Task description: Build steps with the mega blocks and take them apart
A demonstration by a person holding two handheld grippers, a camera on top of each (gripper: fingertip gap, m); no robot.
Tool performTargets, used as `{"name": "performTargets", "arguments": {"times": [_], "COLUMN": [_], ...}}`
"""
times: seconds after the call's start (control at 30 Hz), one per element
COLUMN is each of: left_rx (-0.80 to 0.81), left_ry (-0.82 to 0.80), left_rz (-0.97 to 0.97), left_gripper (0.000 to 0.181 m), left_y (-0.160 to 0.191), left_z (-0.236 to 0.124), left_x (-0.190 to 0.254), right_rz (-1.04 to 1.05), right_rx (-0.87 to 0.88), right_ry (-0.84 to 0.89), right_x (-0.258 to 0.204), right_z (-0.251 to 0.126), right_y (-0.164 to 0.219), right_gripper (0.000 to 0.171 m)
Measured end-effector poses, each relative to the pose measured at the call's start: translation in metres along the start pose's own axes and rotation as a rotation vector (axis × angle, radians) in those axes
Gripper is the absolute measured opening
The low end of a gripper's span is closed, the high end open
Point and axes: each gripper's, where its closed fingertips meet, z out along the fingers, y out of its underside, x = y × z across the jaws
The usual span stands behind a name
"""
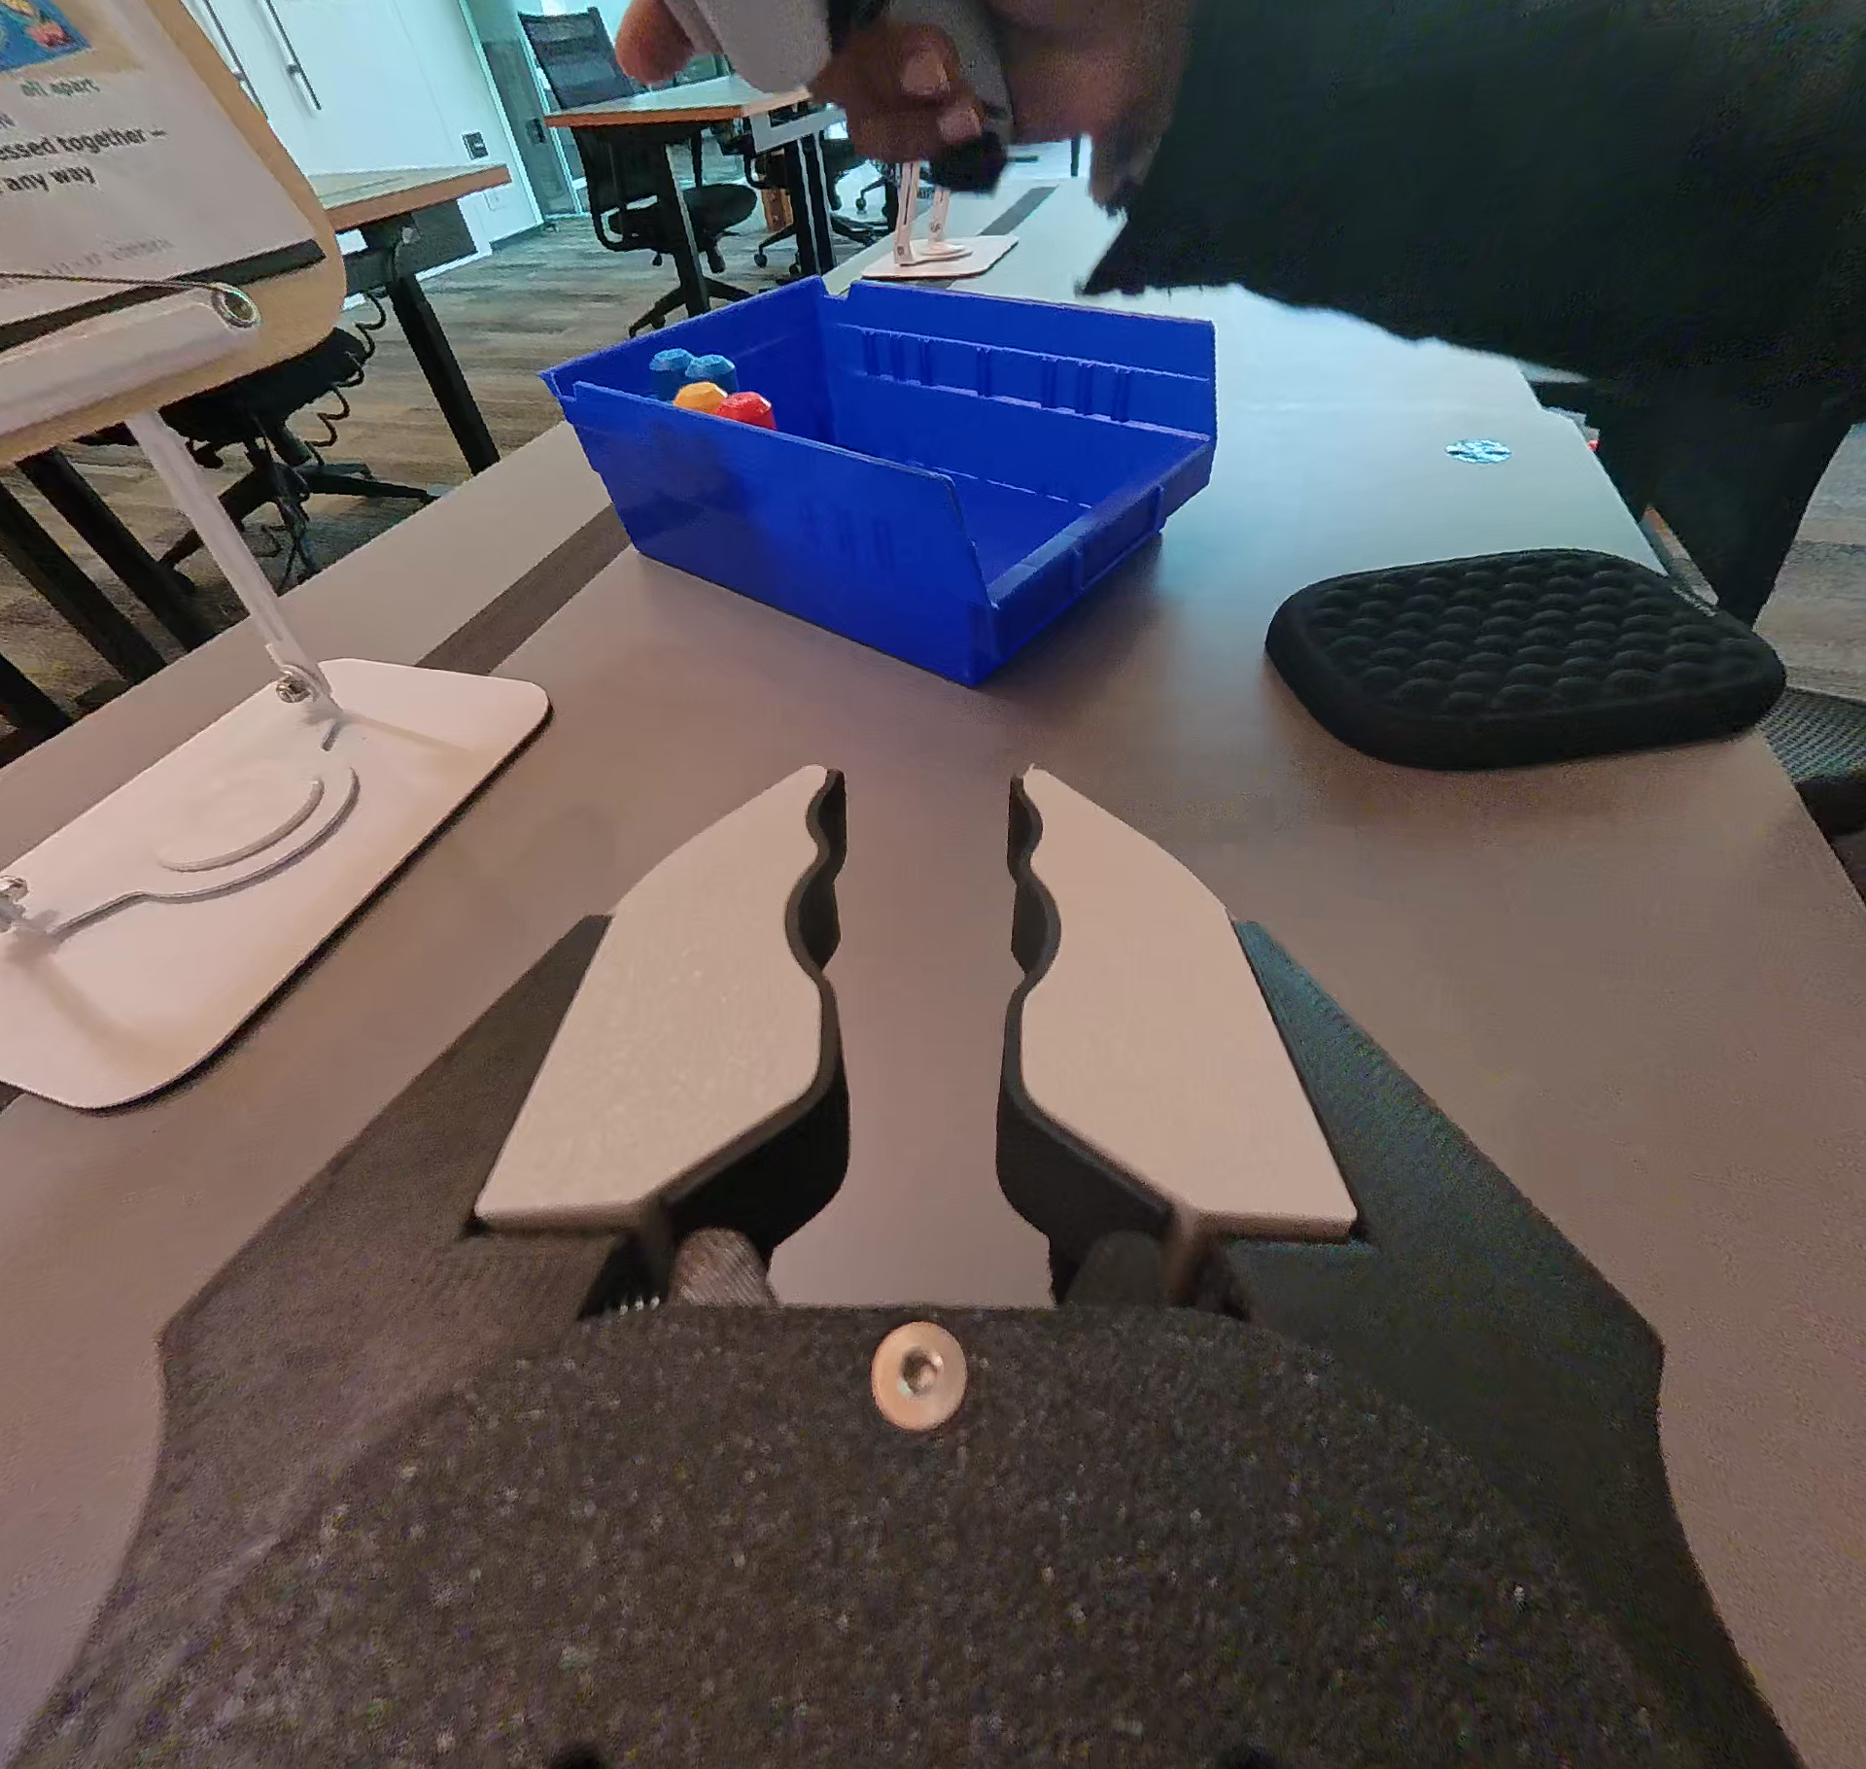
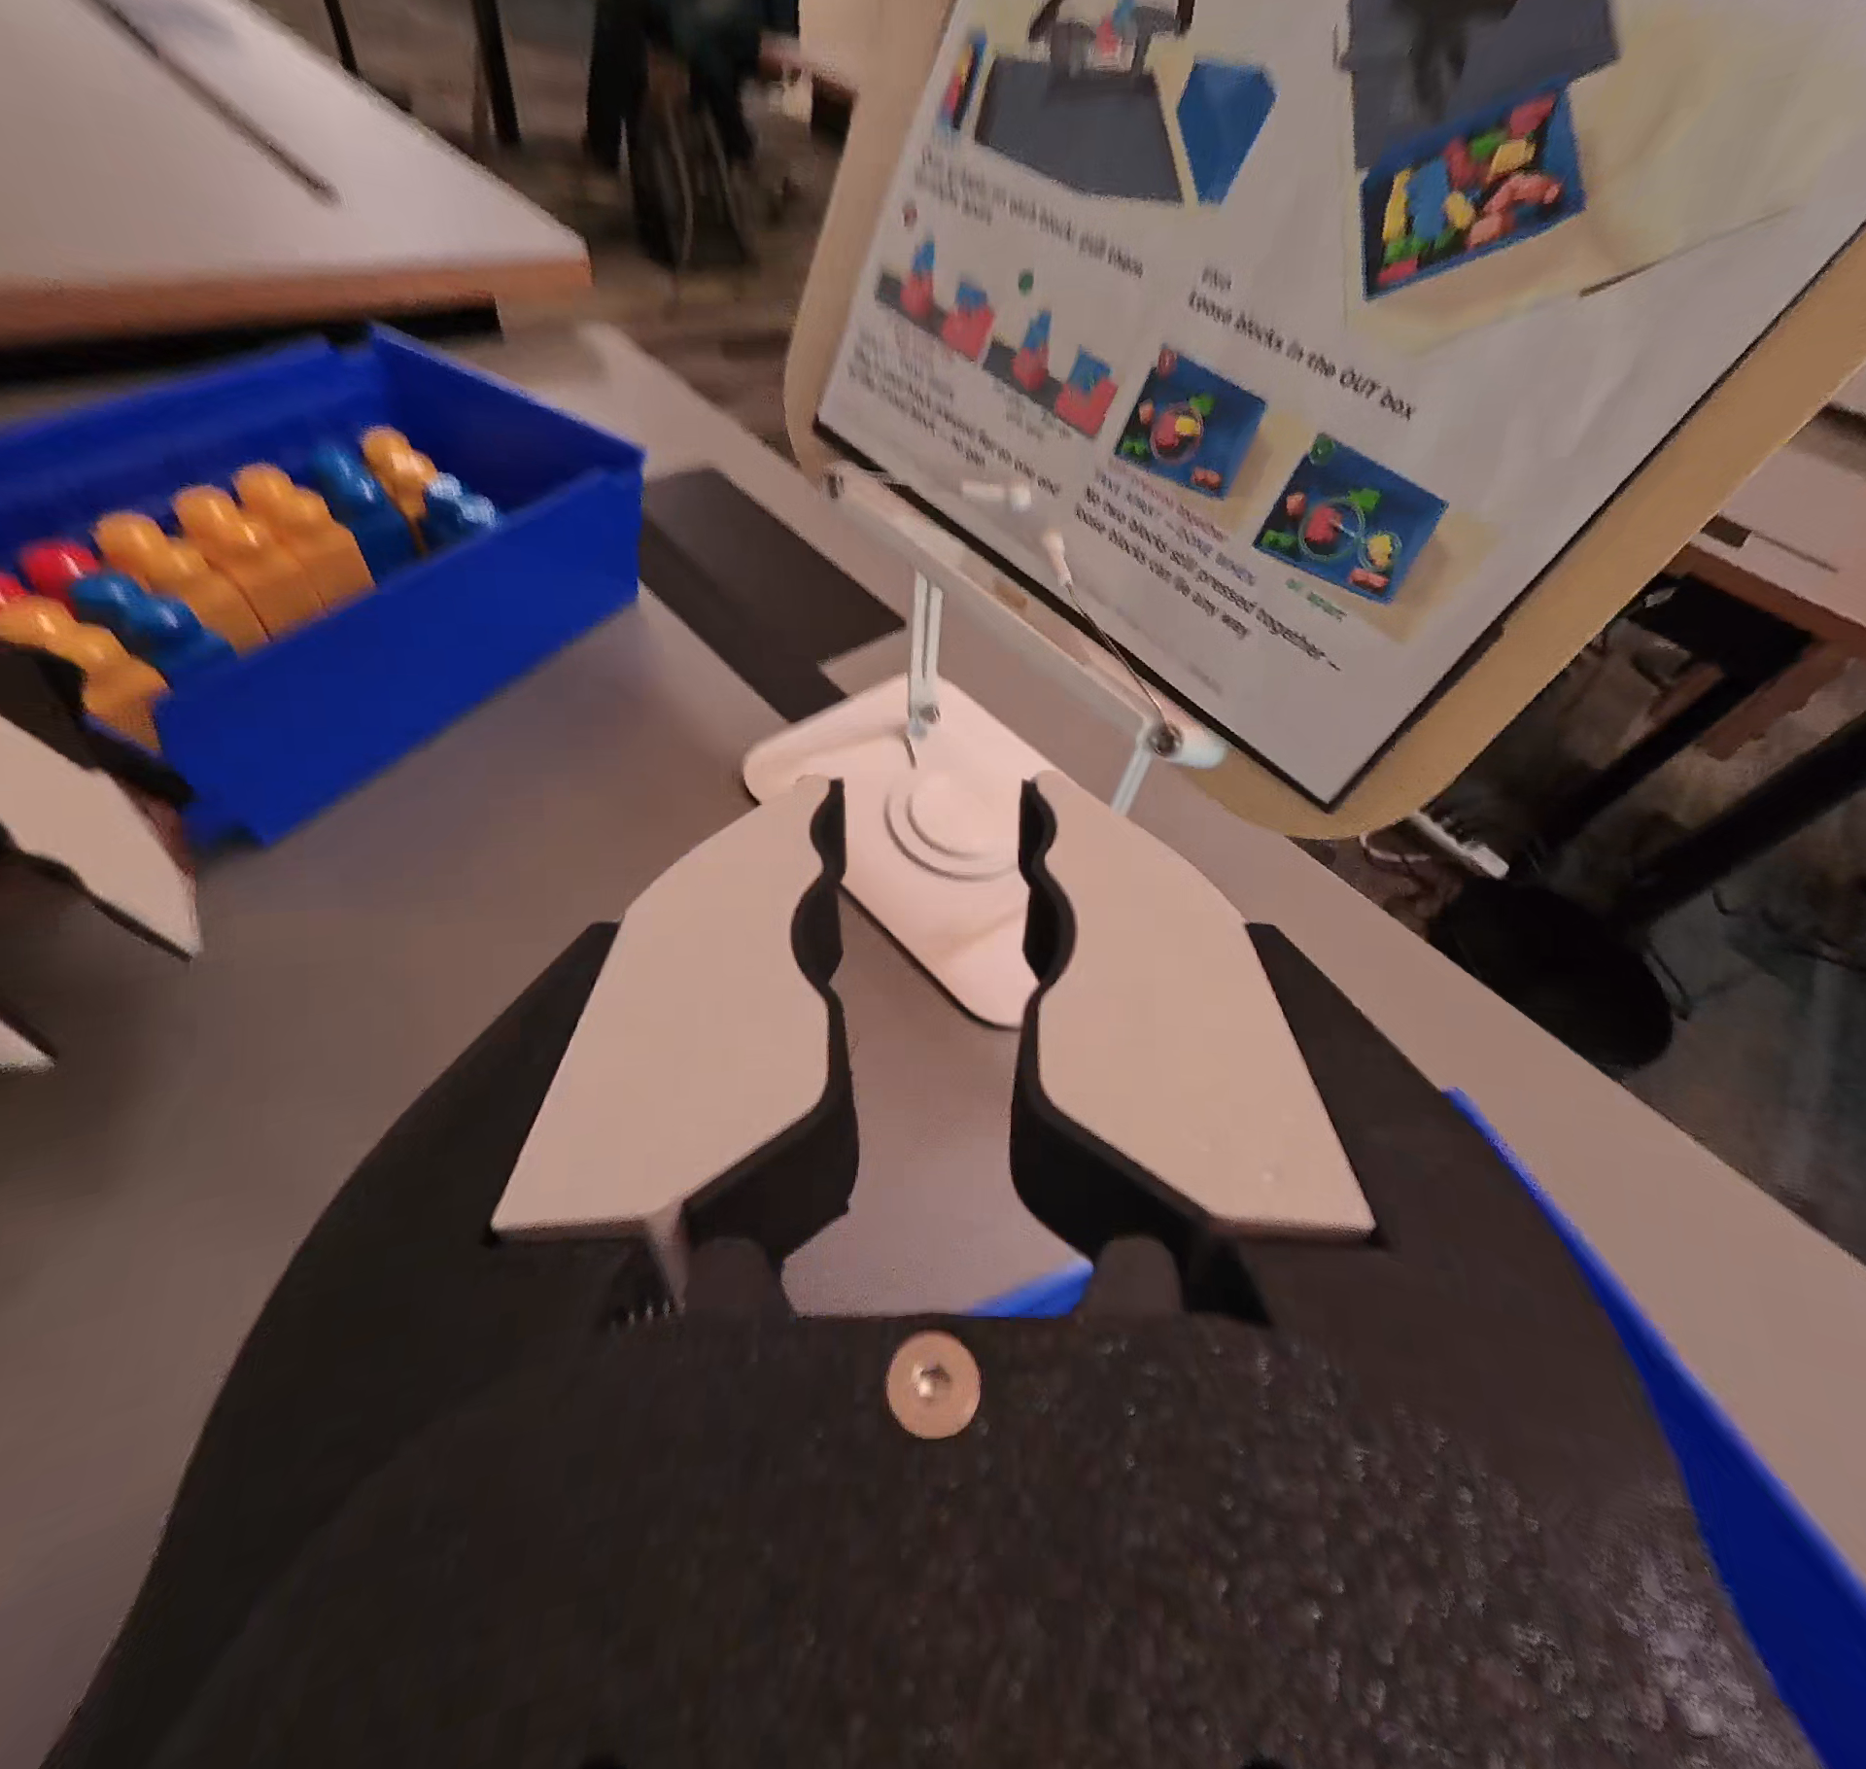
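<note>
Both grippers, left gripper (image 1: 927,791) and right gripper (image 2: 927,797), gape empty; two blue bins (image 1: 1050,600) (image 2: 404,680) hold blocks (image 1: 712,390) (image 2: 242,549).

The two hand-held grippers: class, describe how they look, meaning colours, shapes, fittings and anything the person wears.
Each hand-held gripper, left and right, has two flat light-grey fingers with wavy black inner pads. They sit on a speckled black body fixed by one silver screw. In the left wrist view, the person wears a black sleeve. No cables show.
</note>
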Motion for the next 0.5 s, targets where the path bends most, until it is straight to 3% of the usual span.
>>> {"name": "performTargets", "arguments": {"times": [0.13, 0.33, 0.5], "left_rx": [0.023, 0.096, 0.141], "left_ry": [-0.006, -0.041, -0.086], "left_rz": [-0.009, -0.041, -0.054], "left_gripper": [0.03, 0.025, 0.02], "left_y": [-0.003, -0.016, -0.023], "left_z": [-0.002, -0.011, -0.018], "left_x": [-0.003, -0.012, -0.021], "right_rz": [0.111, 0.182, 0.183], "right_rx": [0.132, 0.177, 0.186], "right_ry": [0.037, 0.023, 0.068], "right_x": [-0.033, -0.089, -0.096], "right_z": [0.001, 0.014, 0.023], "right_y": [0.004, 0.037, 0.061], "right_gripper": [0.028, 0.018, 0.0]}}
